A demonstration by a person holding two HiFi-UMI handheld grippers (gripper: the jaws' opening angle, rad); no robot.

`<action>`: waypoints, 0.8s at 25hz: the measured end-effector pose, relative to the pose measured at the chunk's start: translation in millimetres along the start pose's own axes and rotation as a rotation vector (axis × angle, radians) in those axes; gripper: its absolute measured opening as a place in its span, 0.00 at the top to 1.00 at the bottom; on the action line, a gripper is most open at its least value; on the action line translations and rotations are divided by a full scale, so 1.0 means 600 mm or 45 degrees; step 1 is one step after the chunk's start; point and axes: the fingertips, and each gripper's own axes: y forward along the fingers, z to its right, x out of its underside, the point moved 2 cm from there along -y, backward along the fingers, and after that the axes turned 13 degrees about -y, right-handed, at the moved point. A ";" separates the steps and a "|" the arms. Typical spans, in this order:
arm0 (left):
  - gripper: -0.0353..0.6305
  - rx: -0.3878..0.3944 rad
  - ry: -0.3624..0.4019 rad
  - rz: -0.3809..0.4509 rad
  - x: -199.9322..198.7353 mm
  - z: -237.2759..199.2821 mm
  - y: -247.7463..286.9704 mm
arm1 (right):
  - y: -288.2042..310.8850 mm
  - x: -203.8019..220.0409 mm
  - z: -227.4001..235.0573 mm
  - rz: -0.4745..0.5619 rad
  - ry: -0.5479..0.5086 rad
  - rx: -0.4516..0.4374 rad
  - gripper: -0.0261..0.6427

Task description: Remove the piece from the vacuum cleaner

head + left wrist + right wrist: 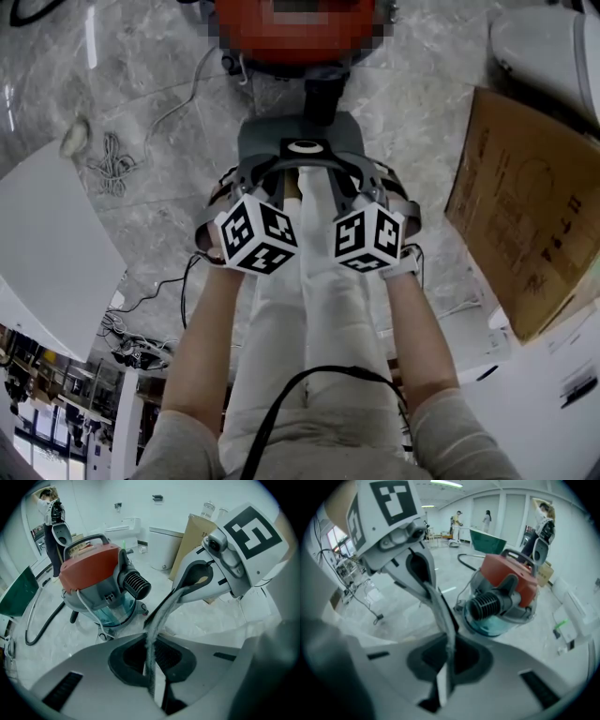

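A grey vacuum piece (300, 141) with a dark oval opening (150, 660) hangs in the air above the person's legs, apart from the red vacuum cleaner (101, 583). My left gripper (274, 187) and right gripper (354, 187) come in from either side under it. Their thin closed jaws meet tip to tip at the opening's rim, the left gripper (151, 672) in its own view and the right gripper (447, 677) in its own. How the pads touch the rim is partly hidden. The cleaner's ribbed black inlet (485, 604) stands bare on the floor ahead.
A cardboard sheet (525, 206) leans at the right and a white table (47, 244) stands at the left. Cables (112, 164) and a black hose (37, 625) lie on the marble floor. People (457, 520) stand far back near a green board (487, 541).
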 end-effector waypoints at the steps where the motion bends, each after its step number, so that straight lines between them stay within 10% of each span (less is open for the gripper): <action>1: 0.89 0.001 0.004 0.004 -0.001 0.001 -0.006 | -0.006 -0.002 -0.001 0.002 0.000 -0.001 0.92; 20: 0.89 0.045 0.050 0.145 -0.064 0.071 -0.275 | -0.283 -0.116 0.005 0.127 -0.078 -0.025 0.92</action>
